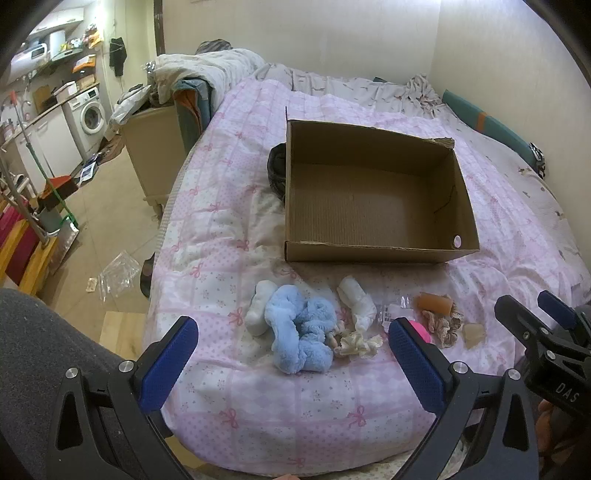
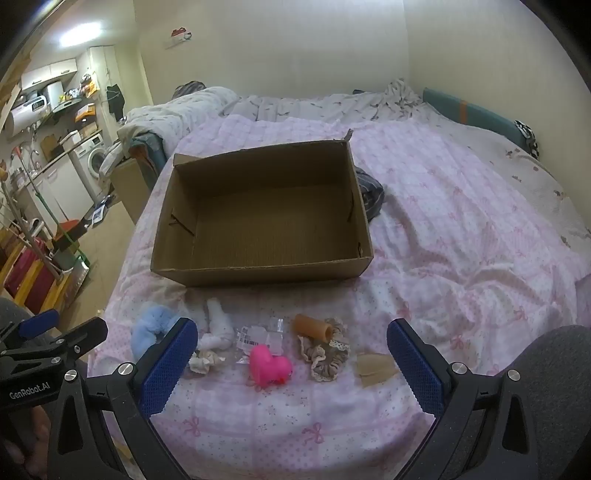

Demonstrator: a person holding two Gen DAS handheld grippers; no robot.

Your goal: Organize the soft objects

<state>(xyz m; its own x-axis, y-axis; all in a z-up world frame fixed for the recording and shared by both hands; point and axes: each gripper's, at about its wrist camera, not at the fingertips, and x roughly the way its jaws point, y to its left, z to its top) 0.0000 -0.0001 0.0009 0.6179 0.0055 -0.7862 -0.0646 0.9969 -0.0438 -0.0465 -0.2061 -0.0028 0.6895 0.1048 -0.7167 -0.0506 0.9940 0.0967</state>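
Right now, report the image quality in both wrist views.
Left wrist: fisheye bends the bed edge, corners black, box sharp, dim yellowish light. Right wrist: same curving, ceiling light glare top left, pink toy sharp, no motion blur.

Bed [image 2: 461, 221] with pink bow-print quilt fills most of the room; plain cream walls [image 2: 295, 48] behind; tiled floor [image 1: 107, 221] at left; washing machine [image 1: 90, 116] under counter, cluttered shelves [image 1: 55, 48] above; ceiling light [image 2: 79, 32] on.
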